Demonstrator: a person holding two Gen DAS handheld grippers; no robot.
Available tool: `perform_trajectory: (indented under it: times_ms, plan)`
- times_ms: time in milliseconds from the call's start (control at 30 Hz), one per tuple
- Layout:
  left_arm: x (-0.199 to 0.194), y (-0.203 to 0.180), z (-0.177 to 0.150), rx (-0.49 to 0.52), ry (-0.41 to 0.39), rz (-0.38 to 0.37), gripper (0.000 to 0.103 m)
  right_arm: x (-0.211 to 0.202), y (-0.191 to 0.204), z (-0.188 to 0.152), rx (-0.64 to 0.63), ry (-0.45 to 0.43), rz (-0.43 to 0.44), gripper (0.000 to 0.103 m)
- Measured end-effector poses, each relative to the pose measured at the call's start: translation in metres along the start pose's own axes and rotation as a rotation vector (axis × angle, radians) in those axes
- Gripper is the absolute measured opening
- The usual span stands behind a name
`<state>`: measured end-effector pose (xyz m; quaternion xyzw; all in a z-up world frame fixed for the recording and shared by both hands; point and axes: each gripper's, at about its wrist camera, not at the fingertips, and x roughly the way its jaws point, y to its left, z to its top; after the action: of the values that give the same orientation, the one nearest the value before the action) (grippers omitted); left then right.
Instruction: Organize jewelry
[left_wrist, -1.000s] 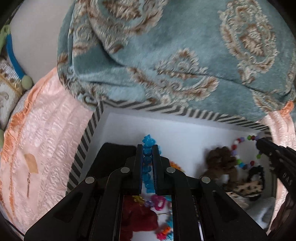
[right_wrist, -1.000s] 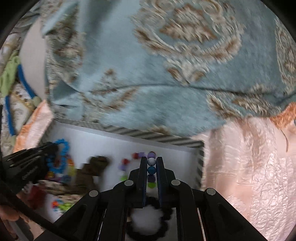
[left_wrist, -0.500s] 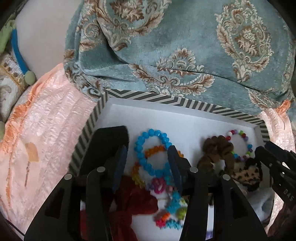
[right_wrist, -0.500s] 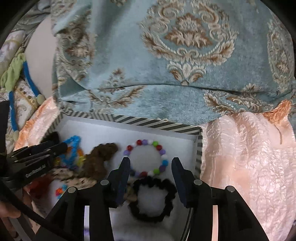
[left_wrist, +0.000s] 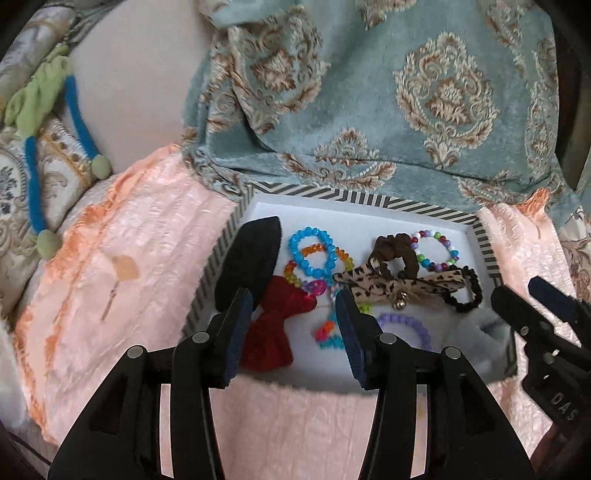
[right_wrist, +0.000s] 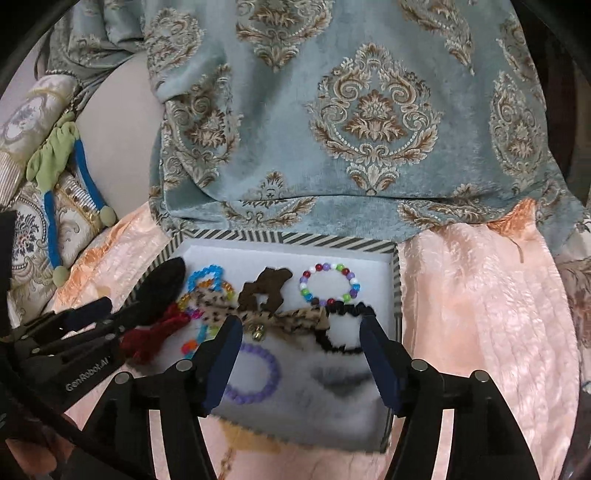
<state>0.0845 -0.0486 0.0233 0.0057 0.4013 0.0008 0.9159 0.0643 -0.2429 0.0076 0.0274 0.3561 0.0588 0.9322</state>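
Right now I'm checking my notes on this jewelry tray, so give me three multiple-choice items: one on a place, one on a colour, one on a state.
1. Where does the multicoloured round-bead bracelet lie in the white tray with the striped rim?
A. far right corner
B. near left corner
C. outside it

2. What colour is the fabric bow beside the black pointed pouch?
A. green
B. red
C. white

3. How do the left gripper's jaws stand?
A. shut on a bracelet
B. apart, holding nothing
C. shut on the bow

Answers: 1 A, it lies by the far right walls in the right wrist view. 2 B, dark red velvet. 3 B, both pads are apart over the tray with nothing pressed between them.
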Motion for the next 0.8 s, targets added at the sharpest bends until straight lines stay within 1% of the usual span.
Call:
perform_trajectory:
  times_ms: [133, 300, 333, 400, 533, 700, 800]
  plan:
    - [-0.024, 0.003, -0.010, -0.004, -0.032, 0.007, 0.047, -0.013, 0.001, -0.008, 0.028, 0.005, -0.004, 0.064]
    - [-0.051, 0.004, -0.021, -0.004, -0.072, 0.024, 0.047, -0.034, 0.003, -0.014, 0.049, -0.013, -0.006, 0.066]
    - [-0.056, 0.004, -0.023, -0.010, -0.081, 0.023, 0.047, -0.038, 0.004, -0.016, 0.048, -0.018, -0.006, 0.069]
    - [-0.064, 0.005, -0.026, -0.014, -0.093, 0.025, 0.047, -0.046, 0.009, -0.018, 0.038, -0.028, -0.011, 0.071]
    - [-0.079, 0.005, -0.029, -0.014, -0.123, 0.045, 0.047, -0.060, 0.016, -0.019, 0.021, -0.051, -0.015, 0.071]
    - [-0.095, 0.007, -0.033, -0.022, -0.148, 0.048, 0.047, -0.075, 0.023, -0.020, 0.013, -0.080, -0.010, 0.072]
    - [-0.104, 0.008, -0.034, -0.029, -0.164, 0.054, 0.047, -0.083, 0.027, -0.021, -0.002, -0.093, -0.015, 0.074]
